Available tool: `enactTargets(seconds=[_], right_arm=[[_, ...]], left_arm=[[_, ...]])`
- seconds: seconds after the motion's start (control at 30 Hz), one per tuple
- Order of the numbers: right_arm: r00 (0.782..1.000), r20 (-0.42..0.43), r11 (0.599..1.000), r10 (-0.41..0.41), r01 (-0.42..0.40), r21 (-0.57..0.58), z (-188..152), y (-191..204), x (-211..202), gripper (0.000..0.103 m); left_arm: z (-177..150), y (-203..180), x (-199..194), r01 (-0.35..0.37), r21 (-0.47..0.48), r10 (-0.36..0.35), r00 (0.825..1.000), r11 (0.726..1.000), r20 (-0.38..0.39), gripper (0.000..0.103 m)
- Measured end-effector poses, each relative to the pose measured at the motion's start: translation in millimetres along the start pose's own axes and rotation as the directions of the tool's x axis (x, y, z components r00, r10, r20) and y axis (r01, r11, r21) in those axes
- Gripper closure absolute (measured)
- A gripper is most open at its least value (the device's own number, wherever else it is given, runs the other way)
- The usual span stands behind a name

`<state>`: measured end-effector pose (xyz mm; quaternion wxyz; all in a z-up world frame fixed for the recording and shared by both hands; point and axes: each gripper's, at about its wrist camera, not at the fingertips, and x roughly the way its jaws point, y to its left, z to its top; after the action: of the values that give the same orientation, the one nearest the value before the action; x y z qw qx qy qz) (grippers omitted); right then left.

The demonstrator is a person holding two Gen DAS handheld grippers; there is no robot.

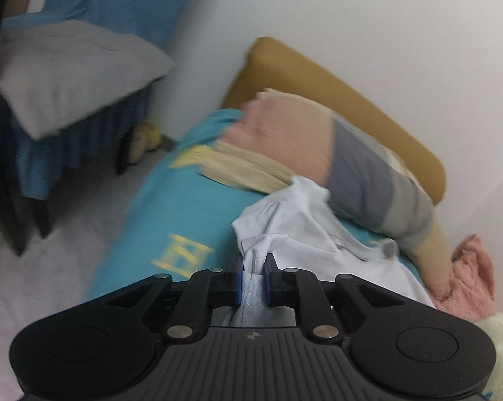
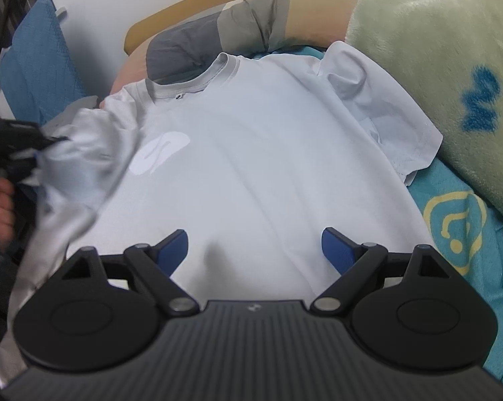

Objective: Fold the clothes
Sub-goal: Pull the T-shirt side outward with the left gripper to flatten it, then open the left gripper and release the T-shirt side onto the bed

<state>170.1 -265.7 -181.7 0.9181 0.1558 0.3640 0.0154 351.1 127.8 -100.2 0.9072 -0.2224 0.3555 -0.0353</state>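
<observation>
A white T-shirt (image 2: pixel 251 153) with a pale logo on its chest lies spread on a teal bed sheet (image 2: pixel 458 220), collar toward the headboard. My left gripper (image 1: pixel 254 267) is shut on a bunched hem of the white T-shirt (image 1: pixel 301 227), cloth pinched between its blue pads. In the right wrist view that same left gripper (image 2: pixel 34 153) shows at the left edge, holding the shirt's left sleeve, blurred, with a person's hand behind it. My right gripper (image 2: pixel 254 247) hovers open over the shirt's lower part, nothing between its fingers.
A striped pink, grey and cream pillow (image 1: pixel 351 153) leans on the mustard headboard (image 1: pixel 318 80). A pale green blanket (image 2: pixel 435 67) is heaped on the right, a pink fluffy cloth (image 1: pixel 468 277) beside it. A second bed with a grey cover (image 1: pixel 71 77) stands to the left.
</observation>
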Motion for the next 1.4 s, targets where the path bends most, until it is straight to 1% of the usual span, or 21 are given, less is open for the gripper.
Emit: enactTargets(seconds=[0.1,0.2,0.27,0.37,0.4,0.47,0.6,0.63,0.67,0.7,0.73,0.77,0.83,0.9,0.93,1.0,1.07,1.17,1.23,1.33,1.4], right_arm=[[1.0,-0.005,0.999,-0.012,0.012,-0.042,-1.9,4.5,3.2,0.015],[0.999,-0.009,0.994,-0.035,0.034,-0.104,-5.1,11.6,7.9,0.013],[0.998,-0.005,0.986,-0.061,0.059,-0.158,-8.3,18.9,11.1,0.013],[0.997,0.004,0.978,-0.08,0.079,-0.195,-9.6,25.0,14.5,0.012],[0.997,0.008,0.977,-0.082,0.082,-0.196,-9.0,25.1,15.7,0.012],[0.996,0.017,0.977,-0.086,0.088,-0.194,-7.3,24.5,18.2,0.012],[0.995,0.035,0.976,-0.095,0.1,-0.193,-6.7,24.6,21.3,0.012],[0.995,0.039,0.976,-0.096,0.102,-0.191,-6.6,24.3,22.0,0.012],[0.994,0.042,0.976,-0.098,0.104,-0.19,-6.6,24.5,22.6,0.012],[0.994,0.045,0.976,-0.099,0.106,-0.192,-6.8,24.7,23.1,0.012],[0.994,0.048,0.975,-0.1,0.107,-0.194,-6.9,24.5,23.8,0.012],[0.994,0.05,0.975,-0.101,0.109,-0.195,-7.2,24.6,24.1,0.012],[0.993,0.054,0.974,-0.105,0.113,-0.195,-7.5,25.8,24.6,0.012],[0.993,0.057,0.973,-0.108,0.117,-0.197,-7.9,26.7,25.1,0.012],[0.992,0.058,0.973,-0.108,0.118,-0.197,-8.2,26.8,25.2,0.012],[0.992,0.06,0.973,-0.111,0.12,-0.198,-8.3,27.4,25.7,0.012],[0.992,0.061,0.972,-0.115,0.125,-0.201,-8.2,28.3,26.2,0.012],[0.991,0.064,0.971,-0.118,0.129,-0.203,-8.2,28.8,26.6,0.012],[0.991,0.066,0.971,-0.117,0.128,-0.203,-8.4,28.5,26.4,0.012],[0.991,0.067,0.97,-0.119,0.13,-0.206,-8.6,29.1,26.2,0.012],[0.991,0.067,0.969,-0.12,0.131,-0.207,-8.5,29.1,26.1,0.012]], left_arm=[[34.4,28.4,-2.9,-0.106,0.008,0.106,0.994,0.994,-0.033,0.092],[64.9,55.2,-0.2,-0.218,0.032,0.219,0.975,0.976,-0.044,0.092],[78.5,76.7,4.2,-0.282,0.046,0.283,0.959,0.958,-0.023,0.092],[86.3,114.6,18.2,-0.386,0.026,0.386,0.922,0.922,0.007,0.099],[85.7,126.6,23.9,-0.414,0.012,0.414,0.91,0.91,0.016,0.099],[78.4,148.2,36.2,-0.431,-0.02,0.431,0.902,0.902,0.008,0.099],[49.8,176.2,53.9,-0.369,-0.095,0.365,0.929,0.924,-0.056,0.096],[43.1,182.0,55.8,-0.353,-0.115,0.347,0.935,0.928,-0.071,0.089],[36.3,187.7,57.3,-0.336,-0.14,0.327,0.941,0.931,-0.085,0.075],[29.3,193.5,57.7,-0.317,-0.179,0.305,0.948,0.931,-0.093,0.064],[22.7,200.2,57.3,-0.298,-0.221,0.282,0.954,0.929,-0.099,0.046],[16.7,207.2,57.4,-0.277,-0.262,0.258,0.96,0.924,-0.104,0.036],[4.5,219.4,58.6,-0.228,-0.34,0.198,0.973,0.912,-0.12,0.034],[-14.6,229.9,57.0,-0.162,-0.423,0.119,0.985,0.892,-0.126,0.033],[-22.9,236.9,55.7,-0.128,-0.468,0.074,0.989,0.874,-0.131,0.033],[-42.7,249.1,51.2,-0.065,-0.56,-0.02,0.989,0.826,-0.144,0.03],[-59.4,253.0,49.8,-0.014,-0.643,-0.115,0.981,0.766,-0.158,0.029],[-78.0,254.5,47.9,0.095,-0.735,-0.261,0.959,0.671,-0.115,0.029],[-84.2,250.3,48.8,0.098,-0.765,-0.299,0.946,0.636,-0.127,0.029],[-79.2,240.6,45.8,0.054,-0.753,-0.263,0.952,0.656,-0.16,0.029],[-74.2,236.7,48.3,0.04,-0.743,-0.243,0.956,0.668,-0.167,0.034]])
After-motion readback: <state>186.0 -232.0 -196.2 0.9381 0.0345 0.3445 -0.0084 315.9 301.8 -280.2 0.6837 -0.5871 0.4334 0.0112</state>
